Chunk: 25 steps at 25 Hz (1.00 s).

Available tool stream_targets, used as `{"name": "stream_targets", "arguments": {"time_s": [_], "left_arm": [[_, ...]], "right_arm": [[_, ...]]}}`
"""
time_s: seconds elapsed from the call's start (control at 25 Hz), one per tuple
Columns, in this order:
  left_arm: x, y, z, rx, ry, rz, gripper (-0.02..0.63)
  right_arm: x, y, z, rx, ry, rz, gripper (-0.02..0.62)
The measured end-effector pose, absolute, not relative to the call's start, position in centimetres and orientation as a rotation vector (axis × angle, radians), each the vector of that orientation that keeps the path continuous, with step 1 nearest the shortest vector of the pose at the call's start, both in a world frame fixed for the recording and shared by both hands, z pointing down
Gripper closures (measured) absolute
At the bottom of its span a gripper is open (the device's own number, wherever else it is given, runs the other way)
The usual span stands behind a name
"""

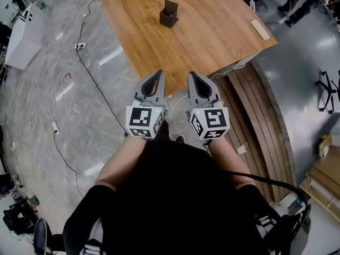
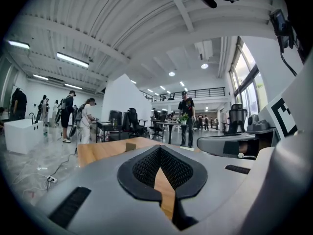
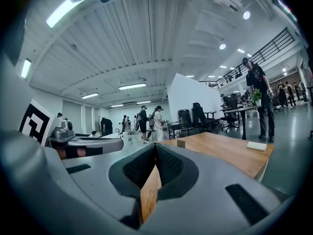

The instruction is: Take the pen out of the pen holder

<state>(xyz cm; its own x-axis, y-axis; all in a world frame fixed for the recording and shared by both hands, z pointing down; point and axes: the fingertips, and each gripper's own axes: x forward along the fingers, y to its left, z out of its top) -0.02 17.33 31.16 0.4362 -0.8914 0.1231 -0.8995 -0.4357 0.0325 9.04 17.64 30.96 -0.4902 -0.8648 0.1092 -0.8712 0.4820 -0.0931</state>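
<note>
A dark brown pen holder (image 1: 169, 14) stands upright on the wooden table (image 1: 212, 41), toward its far side; I cannot make out a pen in it. It shows small and distant in the left gripper view as the pen holder (image 2: 130, 146) and in the right gripper view as the pen holder (image 3: 181, 143). My left gripper (image 1: 158, 74) and right gripper (image 1: 192, 75) are held side by side at the table's near edge, well short of the holder. Both are shut with nothing between the jaws. The left gripper (image 2: 159, 148) and right gripper (image 3: 156, 145) point across the tabletop.
A small white block (image 1: 260, 29) lies near the table's right corner. A curved wooden bench (image 1: 260, 116) runs beside the table on the right. Cables (image 1: 69, 116) trail over the grey floor at the left. People and office chairs (image 2: 132, 121) stand far behind the table.
</note>
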Motion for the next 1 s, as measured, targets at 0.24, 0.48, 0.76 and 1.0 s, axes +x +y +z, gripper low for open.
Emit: {"name": "stream_targets", "arguments": {"time_s": [0.24,0.48,0.76,1.0], "left_arm": [[-1.4,8.5,33.5,2.563,-1.554,0.144,0.606],[-3.2,-1.2,34.4,2.591,-1.491,0.143,0.606],[-3.8,-8.0,35.9,2.619,-1.390,0.181,0.606],[-3.7,-11.8,36.7,2.596,-1.402,0.192,0.606]], "right_arm": [[7.6,9.3,32.6,1.575,-2.620,0.243,0.581],[5.9,-0.1,33.6,1.624,-2.558,0.268,0.581],[3.1,-7.7,34.2,1.657,-2.522,0.292,0.581],[2.3,-12.0,35.3,1.608,-2.535,0.321,0.581]]}}
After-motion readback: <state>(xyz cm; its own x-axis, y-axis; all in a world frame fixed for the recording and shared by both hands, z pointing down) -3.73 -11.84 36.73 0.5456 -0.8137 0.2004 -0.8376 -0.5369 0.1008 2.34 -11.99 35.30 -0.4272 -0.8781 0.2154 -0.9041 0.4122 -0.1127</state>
